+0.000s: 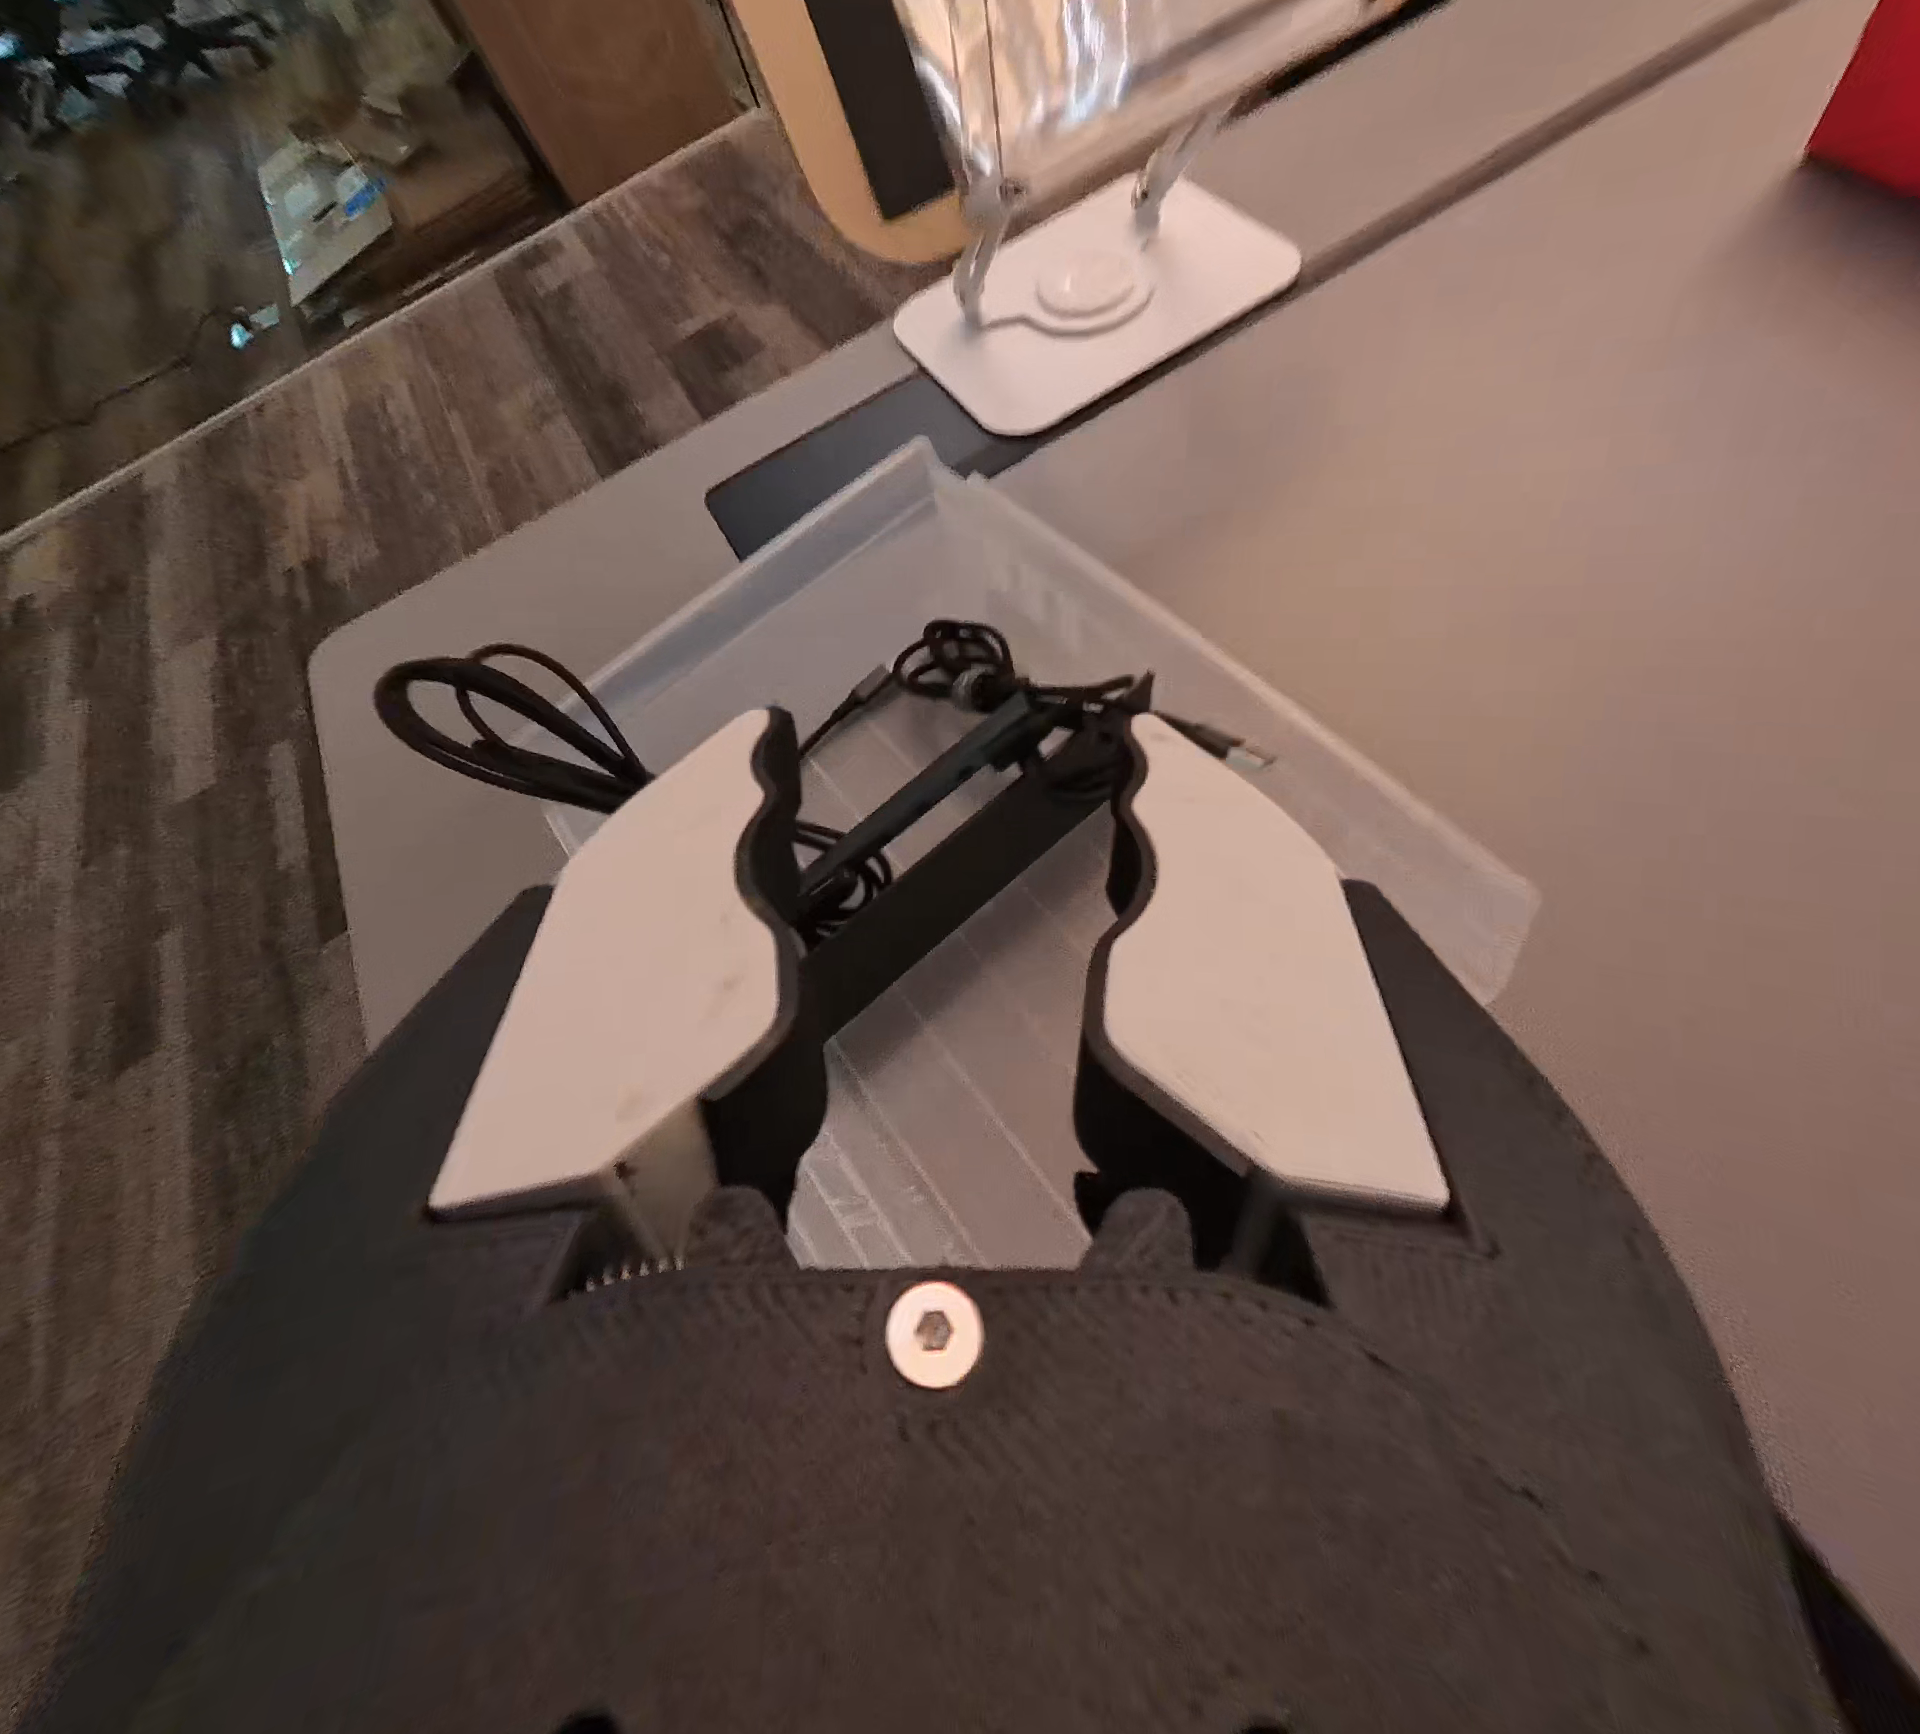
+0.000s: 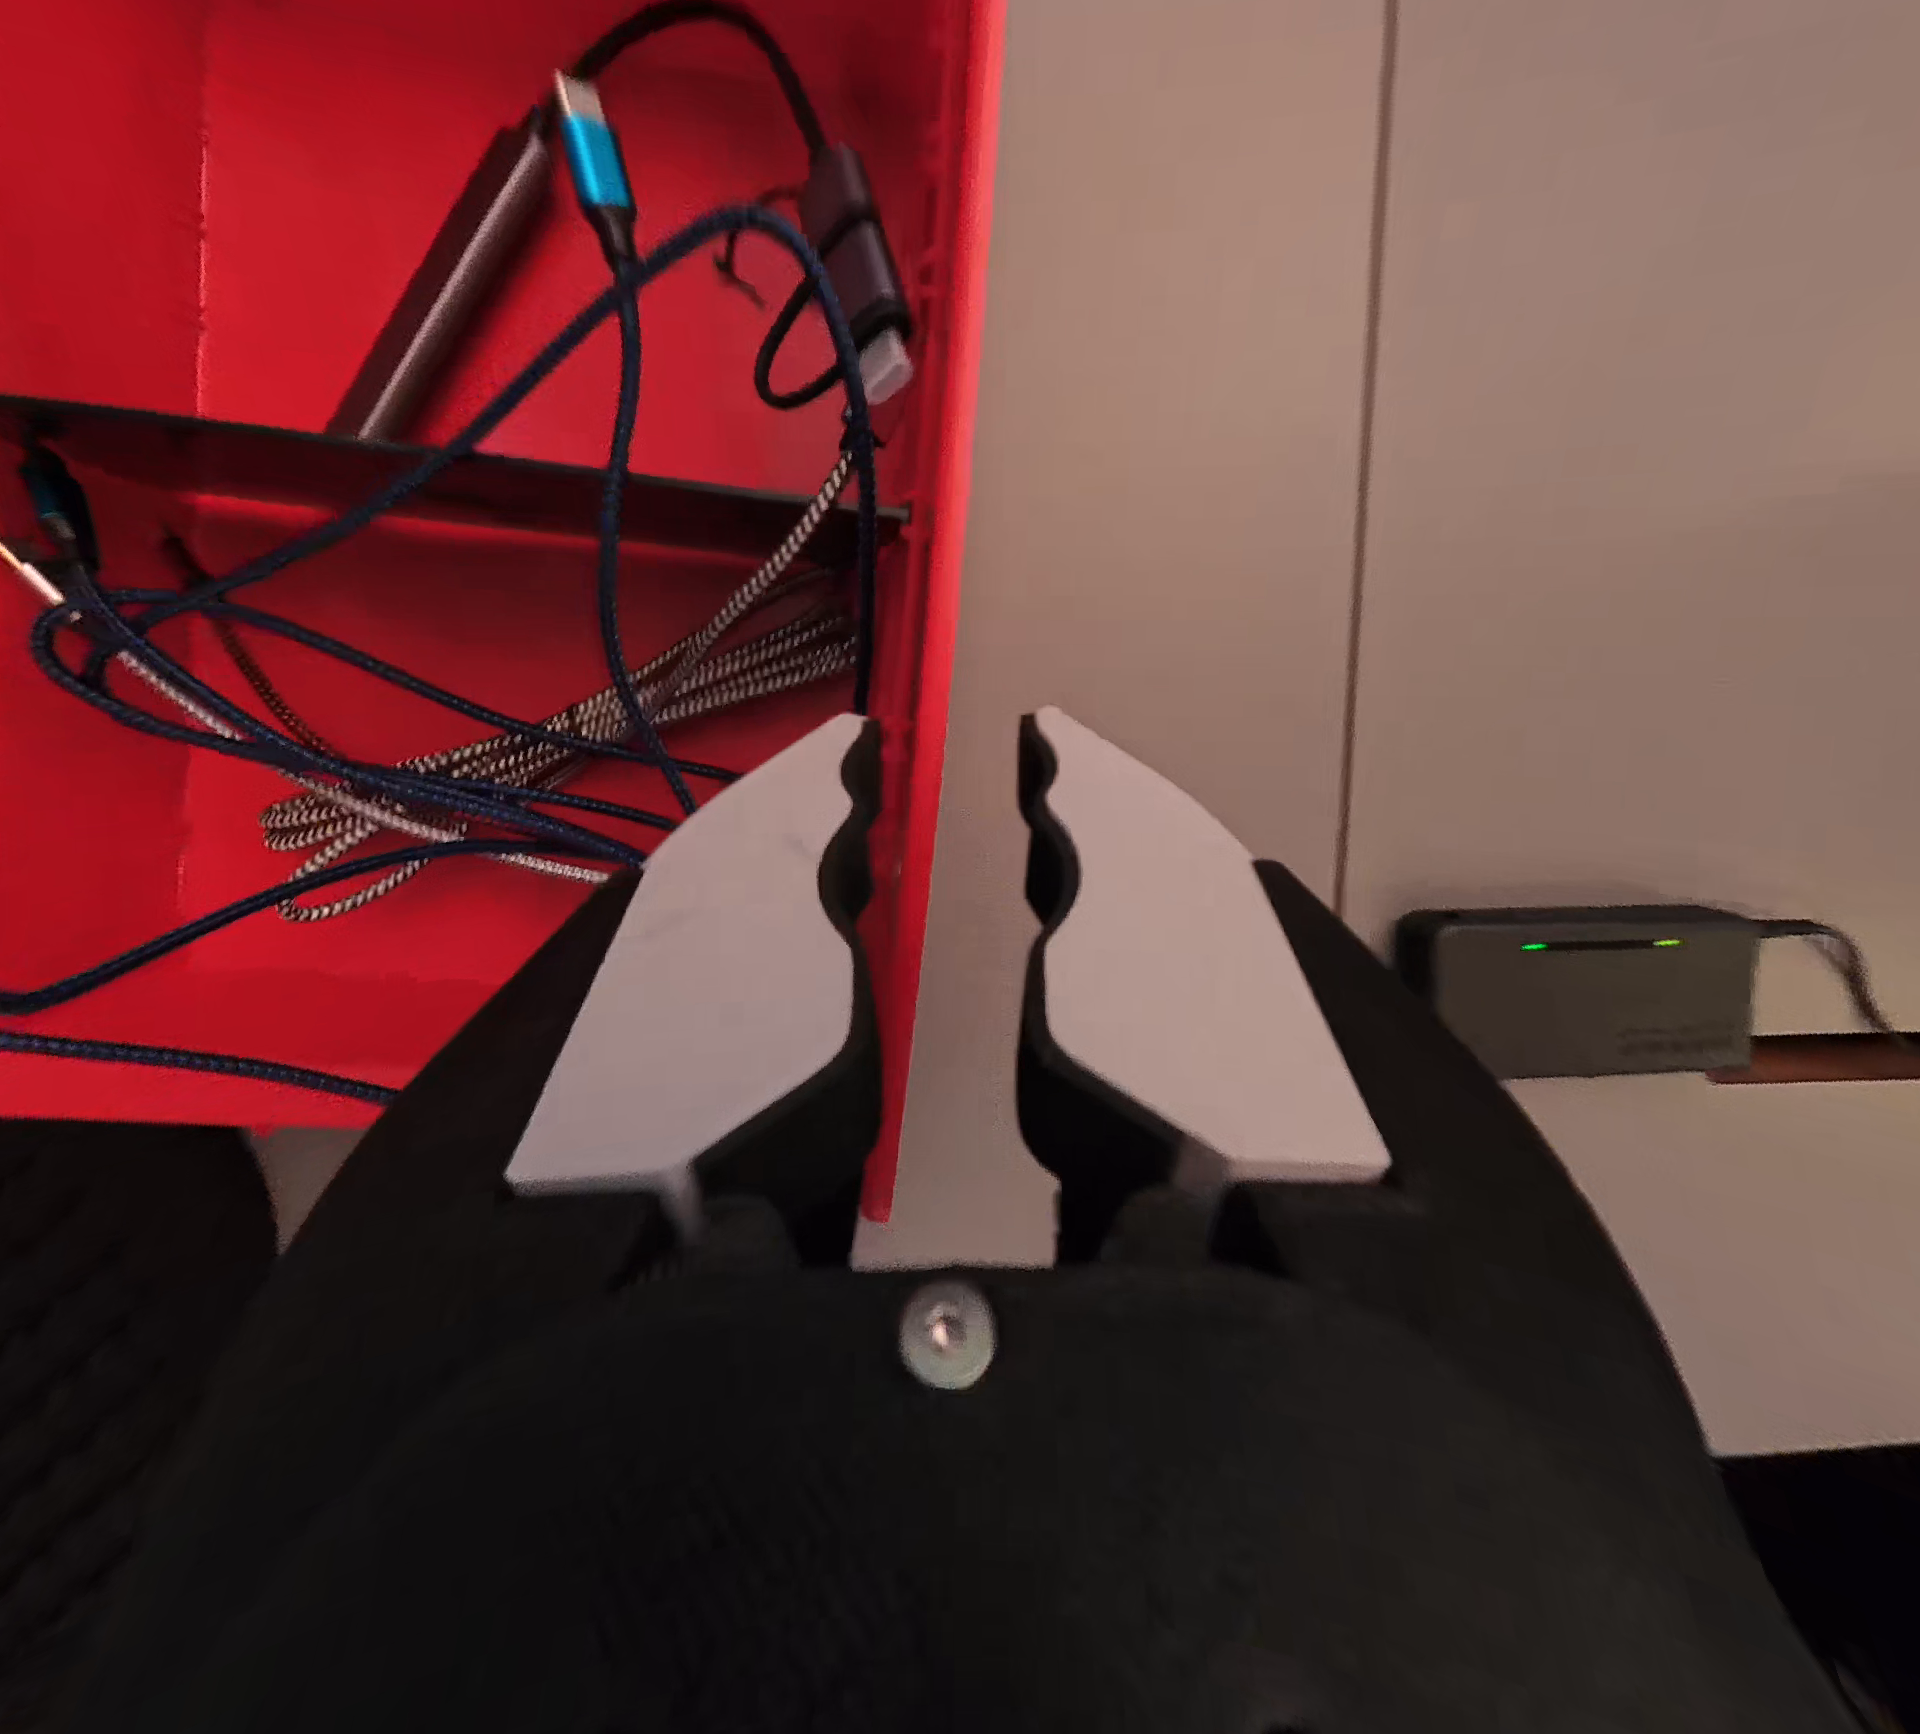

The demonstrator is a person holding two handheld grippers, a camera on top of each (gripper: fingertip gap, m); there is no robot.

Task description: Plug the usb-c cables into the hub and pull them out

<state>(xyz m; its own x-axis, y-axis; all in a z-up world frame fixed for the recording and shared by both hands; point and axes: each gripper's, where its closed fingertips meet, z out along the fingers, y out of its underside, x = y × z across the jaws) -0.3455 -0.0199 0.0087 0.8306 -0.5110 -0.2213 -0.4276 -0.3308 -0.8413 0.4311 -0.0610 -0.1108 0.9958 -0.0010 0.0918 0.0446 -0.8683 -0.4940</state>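
Left wrist view looks down on a clear bin (image 1: 1299,749) set on a grey desk (image 1: 1558,541). The left gripper (image 1: 956,728) hangs over the bin with its fingers well apart and nothing between them. A black divider (image 1: 935,895) crosses the bin on a slant. Behind it lie thin black cables (image 1: 966,666) in a tangle, one ending in a bare metal plug (image 1: 1242,754) by the right finger. A loop of thicker black cable (image 1: 499,718) hangs out over the bin's left wall. Farther back, a white stand (image 1: 1101,313) holds something shiny and blurred. A red corner (image 1: 1870,74) shows at the right edge. No writing can be read in this view.

Right wrist view shows a red bin (image 2: 966,230) on the same pale desk. The right gripper (image 2: 948,723) has its fingers apart and empty, straddling the bin's right wall without clearly touching it. A black divider (image 2: 520,469) splits this bin. In the far part a grey hub (image 2: 457,302) leans on a slant; beside it are a blue plug (image 2: 594,157) and a dark grey adapter (image 2: 862,271) on a short black lead. Blue braided cable (image 2: 623,458) runs over the divider into the near part, where it lies mixed with a black-and-white braided cable (image 2: 582,749). At the right, a grey box (image 2: 1579,988) with two green lights sits at the desk edge; marks on its side are too blurred to read.
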